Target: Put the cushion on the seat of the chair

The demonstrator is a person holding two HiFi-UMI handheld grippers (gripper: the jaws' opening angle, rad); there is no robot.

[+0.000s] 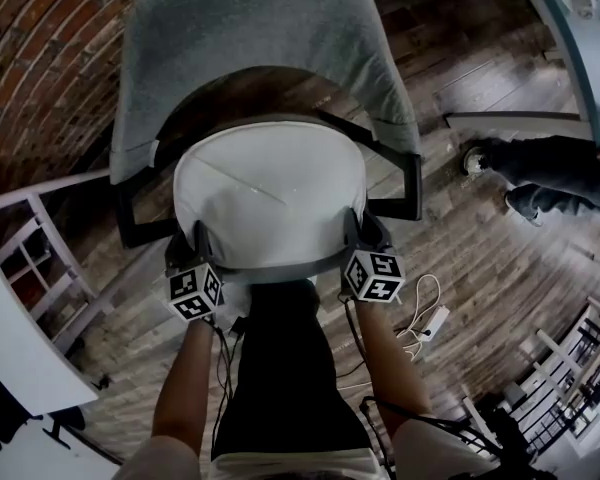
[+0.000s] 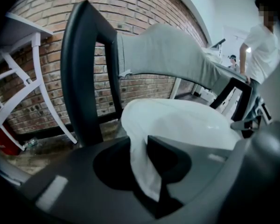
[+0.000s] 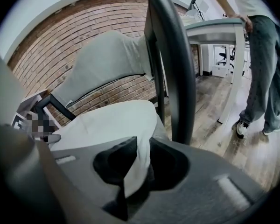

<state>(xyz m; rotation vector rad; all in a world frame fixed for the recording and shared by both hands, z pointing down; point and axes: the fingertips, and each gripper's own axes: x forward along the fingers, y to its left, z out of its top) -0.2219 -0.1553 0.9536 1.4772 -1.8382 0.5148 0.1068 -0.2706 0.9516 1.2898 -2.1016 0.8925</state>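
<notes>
1. Head view is showing the cushion [image 1: 270, 190] lying flat on the seat [image 1: 280, 268] of the chair [image 1: 250, 38], straight ahead of both my grippers and reaching back to their jaws.
2. I am pinching the cushion's near edge with my left gripper [image 2: 137, 148]; white fabric is sitting clamped between its narrow jaws.
3. My right gripper [image 3: 142, 148] is standing slightly parted, with the same near edge lying loosely between its jaws, as far as I can judge.
4. I am judging the placing as nearly done: what is remaining is letting go on both sides, drawing back, and perhaps nudging the cushion square.
</notes>
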